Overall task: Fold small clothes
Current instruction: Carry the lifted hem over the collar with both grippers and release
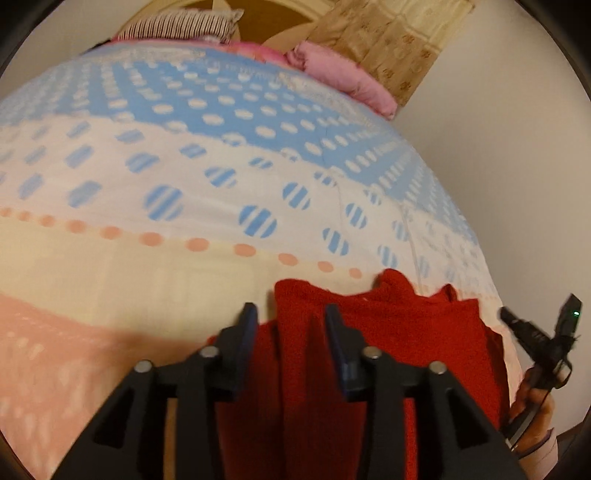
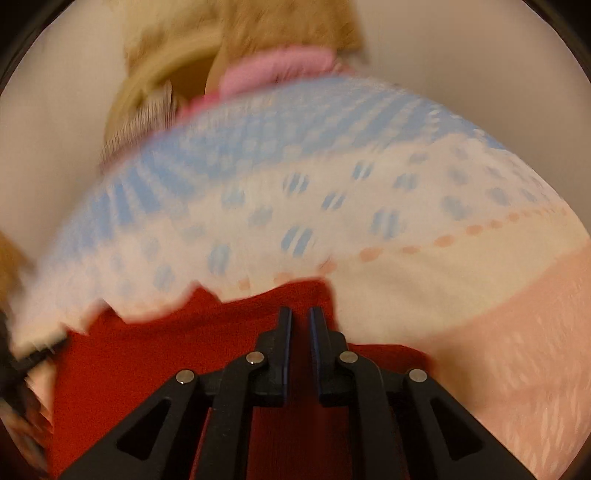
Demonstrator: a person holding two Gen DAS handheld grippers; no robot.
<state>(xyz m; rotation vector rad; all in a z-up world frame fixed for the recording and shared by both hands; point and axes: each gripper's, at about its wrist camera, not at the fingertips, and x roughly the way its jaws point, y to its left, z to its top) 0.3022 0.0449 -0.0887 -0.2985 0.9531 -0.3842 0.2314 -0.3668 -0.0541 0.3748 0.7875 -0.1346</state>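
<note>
Red garment, plain, no print. Bedsheet in bands: blue w/ white ovals, white w/ blue-striped dots, a row of peach dots, cream, then pale pink w/ white flecks. Pink quilt at far end, beside a dark-and-white striped cushion. Both grippers black.

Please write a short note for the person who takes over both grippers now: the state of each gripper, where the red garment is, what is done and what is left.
Left gripper: open, over the red garment, nothing pinched.
Right gripper: a narrow gap shows between its jaws, over the same garment's edge; this view is blurred, so I cannot tell if it pinches cloth.
Garment: it lies on the spotted bed cover, at the near edge, with at least one layer doubled over.
Done: apparently part of a fold.
Left: probably check the right grip, finish the folds and smooth it flat.
</note>
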